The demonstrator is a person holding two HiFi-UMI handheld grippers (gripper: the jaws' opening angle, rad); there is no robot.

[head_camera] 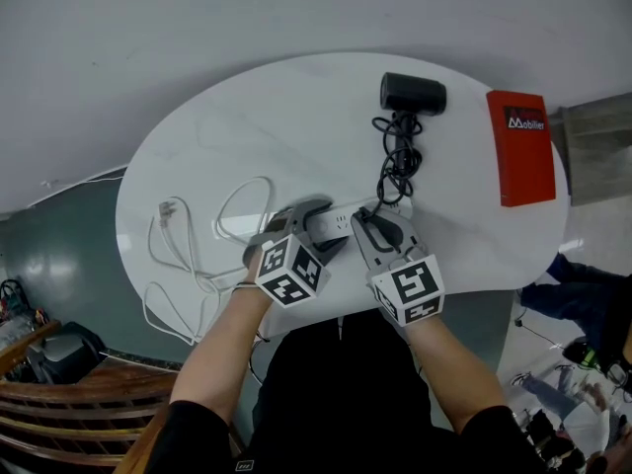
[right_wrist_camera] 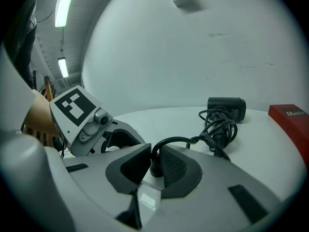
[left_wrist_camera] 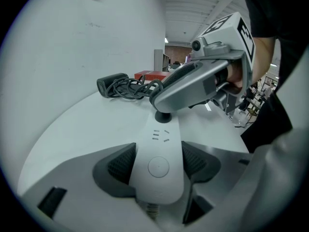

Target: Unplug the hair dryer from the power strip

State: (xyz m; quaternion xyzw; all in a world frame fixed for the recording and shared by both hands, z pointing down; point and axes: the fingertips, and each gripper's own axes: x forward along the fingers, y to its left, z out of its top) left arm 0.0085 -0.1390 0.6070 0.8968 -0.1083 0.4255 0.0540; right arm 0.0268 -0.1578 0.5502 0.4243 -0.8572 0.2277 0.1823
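A white power strip [head_camera: 334,224] lies near the front edge of the white oval table [head_camera: 247,126]. My left gripper [head_camera: 312,219] straddles its near end, and its pads [left_wrist_camera: 120,166] press on both sides of the strip [left_wrist_camera: 161,139]. My right gripper [right_wrist_camera: 153,166] is shut on the black plug [right_wrist_camera: 155,168], which sits in the strip's far socket [left_wrist_camera: 163,116]. From the plug a black cord [head_camera: 397,161] runs in a loose coil to the black hair dryer [head_camera: 413,94], which lies at the table's far side.
A red box [head_camera: 520,146] lies at the table's right edge. The strip's white cable [head_camera: 197,250] loops over the left part of the table and hangs off the front. The floor, a dark chair and clutter surround the table.
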